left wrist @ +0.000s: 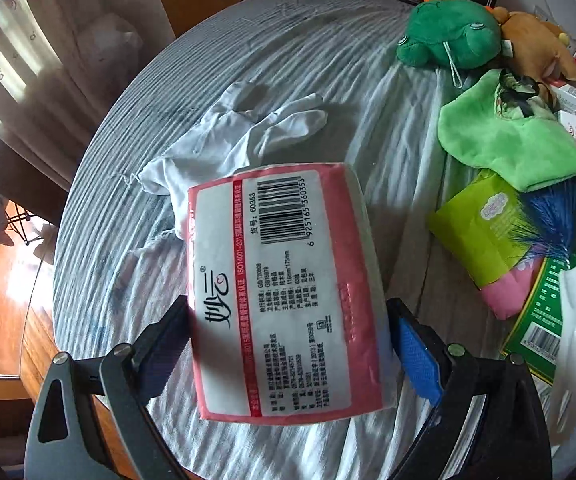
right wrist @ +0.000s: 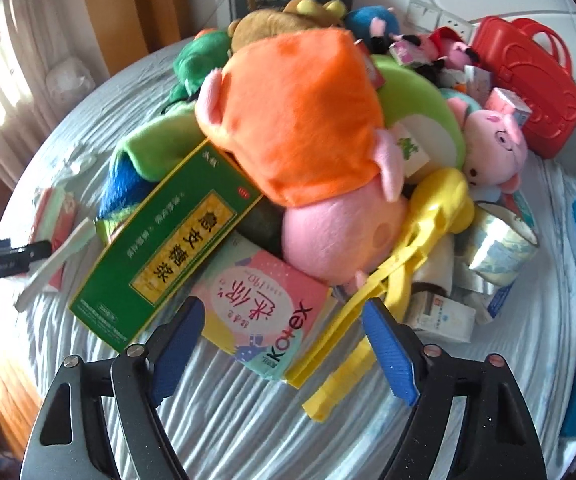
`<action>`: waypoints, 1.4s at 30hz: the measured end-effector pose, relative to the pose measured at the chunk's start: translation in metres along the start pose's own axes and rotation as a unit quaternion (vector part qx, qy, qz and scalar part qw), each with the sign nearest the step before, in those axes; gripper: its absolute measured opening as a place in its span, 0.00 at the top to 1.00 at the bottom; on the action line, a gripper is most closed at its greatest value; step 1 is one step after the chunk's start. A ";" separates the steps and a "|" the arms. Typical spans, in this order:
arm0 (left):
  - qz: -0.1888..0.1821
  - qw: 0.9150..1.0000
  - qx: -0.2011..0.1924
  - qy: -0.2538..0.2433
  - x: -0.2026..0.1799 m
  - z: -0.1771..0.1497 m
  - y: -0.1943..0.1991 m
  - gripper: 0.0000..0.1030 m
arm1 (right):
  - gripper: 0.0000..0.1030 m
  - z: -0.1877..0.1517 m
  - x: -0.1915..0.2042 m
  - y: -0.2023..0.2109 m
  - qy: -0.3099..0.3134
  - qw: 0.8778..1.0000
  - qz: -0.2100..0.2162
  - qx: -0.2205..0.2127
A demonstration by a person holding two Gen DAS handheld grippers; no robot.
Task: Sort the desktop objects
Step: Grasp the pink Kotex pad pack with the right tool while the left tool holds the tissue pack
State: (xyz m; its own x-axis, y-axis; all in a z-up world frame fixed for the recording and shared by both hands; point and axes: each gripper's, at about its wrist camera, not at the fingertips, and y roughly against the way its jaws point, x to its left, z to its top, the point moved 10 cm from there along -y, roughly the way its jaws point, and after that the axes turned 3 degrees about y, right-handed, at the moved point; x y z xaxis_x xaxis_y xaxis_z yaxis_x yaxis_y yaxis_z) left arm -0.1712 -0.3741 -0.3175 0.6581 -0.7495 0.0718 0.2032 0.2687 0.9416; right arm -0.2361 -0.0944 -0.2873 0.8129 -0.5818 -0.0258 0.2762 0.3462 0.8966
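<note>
Pink-wrapped tissue pack (left wrist: 283,292) sits clenched in the left tool (left wrist: 288,344) above the striped counter (left wrist: 167,128); the right tool (right wrist: 279,344) gapes empty before the Kotex packet (right wrist: 263,312), likely its next pick.

Pink-and-white tissue pack (left wrist: 283,292) lies label-up, overlapping a white glove (left wrist: 239,140).

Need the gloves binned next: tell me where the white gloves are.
In the left wrist view the white gloves lie flat on the striped cloth, left of the toy pile, just beyond the pink tissue pack between the left gripper's fingers.
</note>
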 end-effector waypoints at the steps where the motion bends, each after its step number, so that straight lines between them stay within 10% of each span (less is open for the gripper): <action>1: -0.001 1.000 0.001 0.002 0.000 0.000 -0.004 0.08 | 0.20 -0.001 0.000 -0.005 0.005 1.000 0.003 0.005; 11: -0.030 0.999 -0.009 -0.024 -0.018 -0.047 0.011 0.10 | 0.04 0.002 0.002 -0.042 0.049 0.997 0.052 0.028; 19: -0.033 0.999 -0.016 -0.011 -0.039 -0.072 0.027 0.10 | 0.07 -0.038 0.029 -0.039 0.115 0.986 0.105 0.064; 32: -0.020 0.999 -0.036 0.013 -0.057 -0.099 0.039 0.10 | 0.02 -0.010 0.015 -0.037 0.138 0.985 0.102 -0.031; 36: -0.022 0.999 -0.037 0.026 -0.068 -0.116 0.045 0.10 | 0.29 -0.029 0.037 -0.028 0.168 0.973 0.158 -0.001; 42: -0.021 0.998 -0.046 0.048 -0.091 -0.138 0.056 0.10 | 0.16 -0.042 0.045 -0.015 0.196 0.967 0.163 -0.002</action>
State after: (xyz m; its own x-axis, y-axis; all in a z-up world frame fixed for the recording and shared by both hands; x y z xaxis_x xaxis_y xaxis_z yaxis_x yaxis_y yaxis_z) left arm -0.1190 -0.2074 -0.3169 0.7125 -0.7017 -0.0031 0.2946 0.2952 0.9089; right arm -0.1819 -0.0953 -0.3204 0.9889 -0.1173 0.0913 -0.0260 0.4682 0.8833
